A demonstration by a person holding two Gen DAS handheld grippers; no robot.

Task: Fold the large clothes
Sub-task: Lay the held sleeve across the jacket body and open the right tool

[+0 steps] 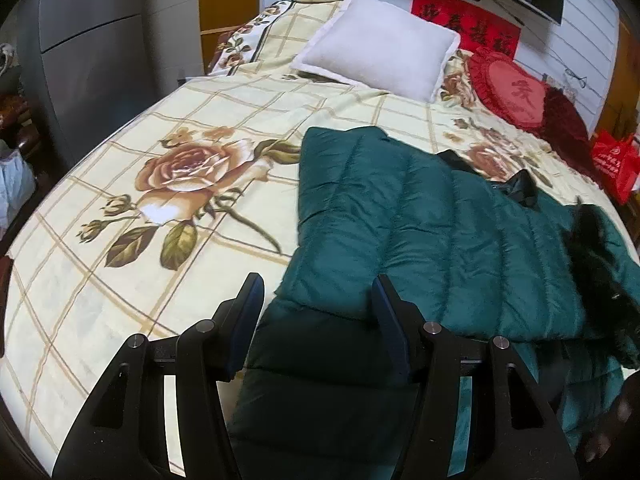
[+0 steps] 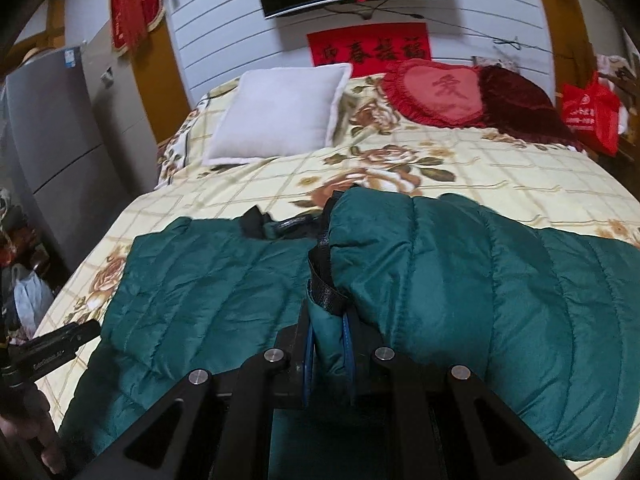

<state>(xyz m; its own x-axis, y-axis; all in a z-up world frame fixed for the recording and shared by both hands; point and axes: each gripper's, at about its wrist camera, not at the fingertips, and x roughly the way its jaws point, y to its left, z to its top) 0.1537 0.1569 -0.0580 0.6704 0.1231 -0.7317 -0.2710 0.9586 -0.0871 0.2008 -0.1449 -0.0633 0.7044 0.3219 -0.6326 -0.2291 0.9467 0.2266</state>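
The dark green quilted puffer jacket [image 1: 432,216] [image 2: 208,280] lies spread across the near part of the bed, over a cream bedspread printed with roses; its padding runs in broad stitched channels with a slight sheen; one panel lies flat, its rounded edge reaching toward the middle of the bed; another part, seen from the right wrist, is raised and bulging on the right side, doubled over above the flat panel, with a black webbing strip along its lifted edge; darker lining or collar fabric shows near the jacket's far edge; the near hem drapes toward the bed's front edge.
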